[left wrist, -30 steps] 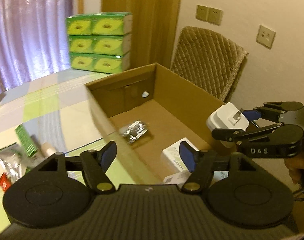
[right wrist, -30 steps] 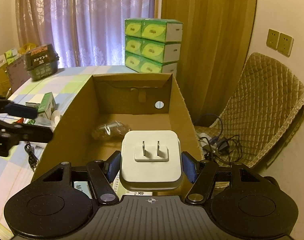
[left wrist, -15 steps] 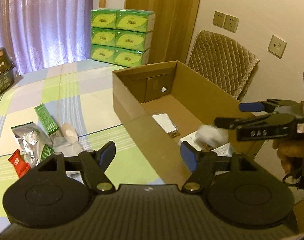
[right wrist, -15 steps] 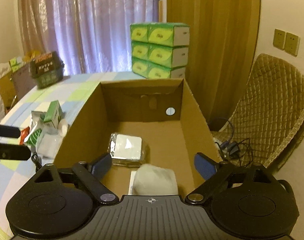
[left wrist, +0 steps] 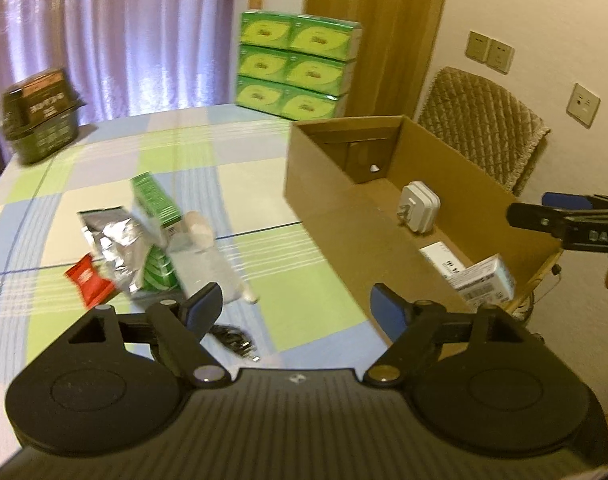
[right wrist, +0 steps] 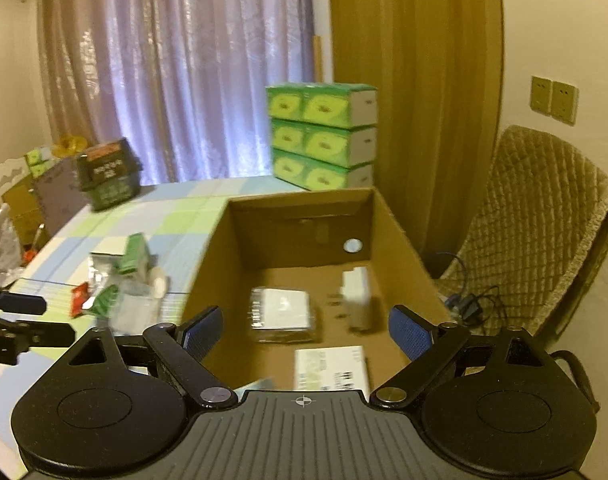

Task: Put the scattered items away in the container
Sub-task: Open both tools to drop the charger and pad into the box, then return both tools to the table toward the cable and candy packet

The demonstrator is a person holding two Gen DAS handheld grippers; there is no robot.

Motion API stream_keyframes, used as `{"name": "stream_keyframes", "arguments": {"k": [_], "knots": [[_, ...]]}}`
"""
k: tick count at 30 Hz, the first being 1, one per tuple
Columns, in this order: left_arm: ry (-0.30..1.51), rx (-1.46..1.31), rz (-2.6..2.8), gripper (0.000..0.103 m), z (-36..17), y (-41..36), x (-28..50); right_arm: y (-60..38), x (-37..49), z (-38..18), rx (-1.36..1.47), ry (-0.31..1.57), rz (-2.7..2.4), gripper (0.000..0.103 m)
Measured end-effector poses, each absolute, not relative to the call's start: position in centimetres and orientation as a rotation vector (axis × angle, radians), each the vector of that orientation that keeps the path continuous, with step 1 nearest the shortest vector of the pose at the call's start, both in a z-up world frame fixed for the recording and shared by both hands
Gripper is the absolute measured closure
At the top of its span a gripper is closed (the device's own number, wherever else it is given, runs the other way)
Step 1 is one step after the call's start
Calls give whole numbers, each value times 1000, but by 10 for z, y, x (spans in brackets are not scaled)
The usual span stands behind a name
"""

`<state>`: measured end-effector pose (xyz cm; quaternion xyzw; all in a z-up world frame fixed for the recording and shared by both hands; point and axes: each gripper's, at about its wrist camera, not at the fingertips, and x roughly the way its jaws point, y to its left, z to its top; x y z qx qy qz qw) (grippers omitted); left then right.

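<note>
Left tool (left wrist: 297,312) spread wide, empty, hovering over tabletop (left wrist: 103,168) beside near wall of cardboard box (left wrist: 324,200). Right tool (right wrist: 306,330) also spread wide, empty, above box's near end. White plug adapter (left wrist: 420,207) inside box, lying against right wall, prongs facing left. Also in box: foil-wrapped packet (right wrist: 281,314), flat white carton (right wrist: 330,368), small white box (left wrist: 486,282) leaning at near corner. Left on tabletop, clustered just left of box: silver foil pouch (left wrist: 111,248), green box (left wrist: 155,200), red sachet (left wrist: 88,280), clear plastic bag (left wrist: 207,268), black cable (left wrist: 233,340) near left tool. Some motion blur.
</note>
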<state>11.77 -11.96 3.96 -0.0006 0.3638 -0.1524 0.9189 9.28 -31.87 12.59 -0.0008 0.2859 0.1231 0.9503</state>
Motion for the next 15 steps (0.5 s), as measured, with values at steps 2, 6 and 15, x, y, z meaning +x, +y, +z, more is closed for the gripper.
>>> {"name": "stream_keyframes", "arguments": {"k": [2, 6, 15], "knots": [[745, -5, -293, 21, 40, -109, 111, -307, 86, 129, -5, 574, 275, 9], [735, 3, -244, 17, 39, -86, 95, -279, 73, 138, -18, 555, 337, 9], [725, 15, -88, 14, 41, -20, 63, -213, 57, 135, -68, 567, 484, 8]]}}
